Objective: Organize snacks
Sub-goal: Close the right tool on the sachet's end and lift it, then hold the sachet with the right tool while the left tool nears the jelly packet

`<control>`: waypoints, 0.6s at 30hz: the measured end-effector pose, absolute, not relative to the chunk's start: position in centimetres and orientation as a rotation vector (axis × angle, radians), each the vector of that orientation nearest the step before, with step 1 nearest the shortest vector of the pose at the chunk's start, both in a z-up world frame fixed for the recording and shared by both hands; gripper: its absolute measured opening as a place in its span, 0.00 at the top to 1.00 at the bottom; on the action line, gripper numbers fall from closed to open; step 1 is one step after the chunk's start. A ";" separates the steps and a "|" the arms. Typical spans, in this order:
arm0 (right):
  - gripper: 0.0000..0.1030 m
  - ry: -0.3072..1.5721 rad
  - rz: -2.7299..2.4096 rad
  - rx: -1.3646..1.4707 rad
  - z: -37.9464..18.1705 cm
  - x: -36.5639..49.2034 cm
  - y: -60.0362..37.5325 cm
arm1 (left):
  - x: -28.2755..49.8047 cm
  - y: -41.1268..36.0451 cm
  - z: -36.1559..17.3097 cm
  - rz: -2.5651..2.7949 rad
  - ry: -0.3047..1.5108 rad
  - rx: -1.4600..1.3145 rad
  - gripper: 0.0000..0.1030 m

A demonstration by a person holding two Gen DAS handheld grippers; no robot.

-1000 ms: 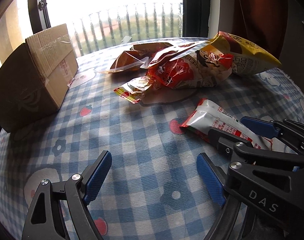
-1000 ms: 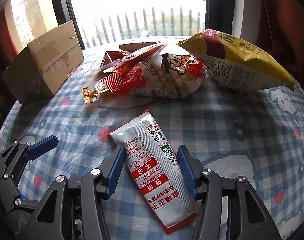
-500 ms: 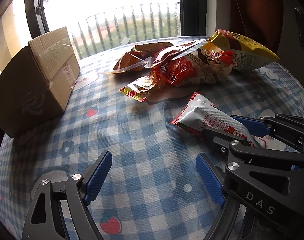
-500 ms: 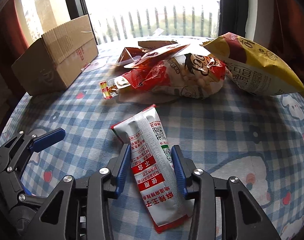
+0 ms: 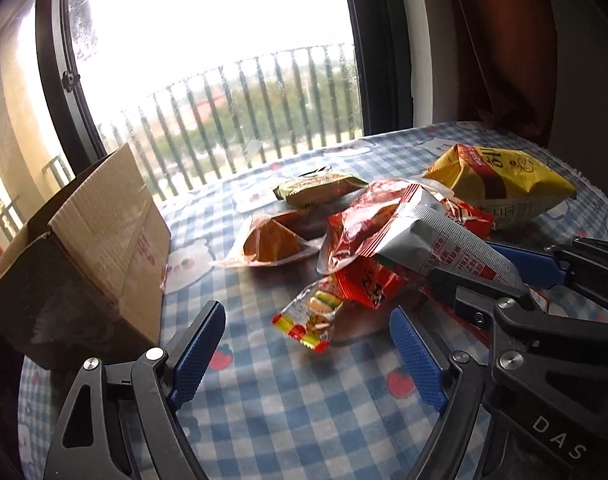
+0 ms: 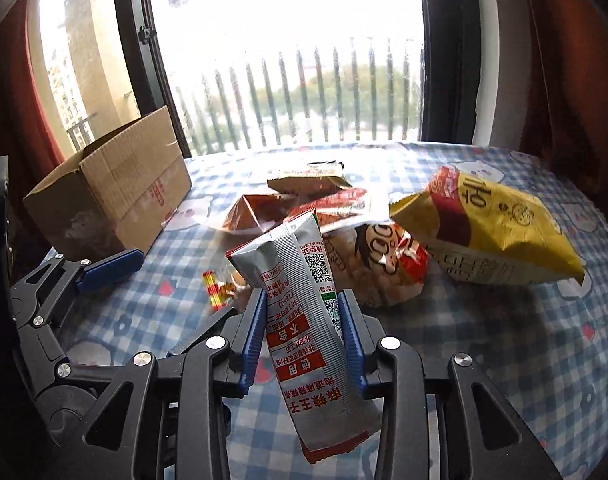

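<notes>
The right gripper has just closed its jaws on the silver snack packet, which lay flat on the worktop 1 second ago and now hangs lifted clear of it, tilted up toward the cardboard box. The left gripper points down at the checked cloth, jaws open and empty, slightly narrower than before.
</notes>
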State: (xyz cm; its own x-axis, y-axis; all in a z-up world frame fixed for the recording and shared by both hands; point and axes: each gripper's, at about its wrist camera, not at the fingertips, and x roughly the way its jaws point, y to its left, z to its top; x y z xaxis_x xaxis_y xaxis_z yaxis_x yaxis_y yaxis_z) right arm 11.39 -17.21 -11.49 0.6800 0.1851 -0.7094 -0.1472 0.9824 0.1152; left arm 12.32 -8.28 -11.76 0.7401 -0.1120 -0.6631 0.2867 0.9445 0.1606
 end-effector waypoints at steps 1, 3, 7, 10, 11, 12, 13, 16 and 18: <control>0.63 0.796 0.186 0.048 -11.2 11.9 -17.2 | 12.9 -8.3 -11.6 -0.231 0.704 0.259 0.20; 0.63 0.785 0.180 0.050 -11.0 12.8 -17.2 | 14.0 -8.4 -11.6 -0.255 0.713 0.256 0.22; 0.63 0.780 0.168 0.061 -11.2 14.3 -16.9 | 15.6 -8.4 -12.9 -0.287 0.744 0.278 0.26; 0.63 0.795 0.164 0.066 -12.1 15.1 -16.7 | 16.9 -8.2 -14.4 -0.323 0.815 0.257 0.36; 0.63 0.806 0.167 0.071 -12.5 15.4 -16.6 | 17.2 -8.0 -14.8 -0.338 0.832 0.241 0.37; 0.63 0.815 0.168 0.079 -12.8 15.6 -16.6 | 17.5 -7.9 -15.0 -0.349 0.839 0.230 0.38; 0.63 0.824 0.168 0.086 -13.1 15.8 -16.6 | 17.6 -7.9 -15.2 -0.353 0.838 0.231 0.38; 0.63 0.841 0.162 0.097 -13.8 16.3 -16.6 | 17.2 -8.3 -15.4 -0.360 0.819 0.261 0.38; 0.63 0.846 0.159 0.100 -14.1 16.4 -16.6 | 16.8 -8.4 -15.4 -0.364 0.808 0.279 0.38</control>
State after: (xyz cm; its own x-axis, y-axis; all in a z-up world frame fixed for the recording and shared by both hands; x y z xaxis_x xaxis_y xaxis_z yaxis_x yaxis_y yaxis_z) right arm 16.43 -16.57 -14.10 0.6522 0.1799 -0.7364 -0.1006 0.9834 0.1511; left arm 16.83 -8.37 -15.40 0.6344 -0.2090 -0.7442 0.4190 0.9020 0.1038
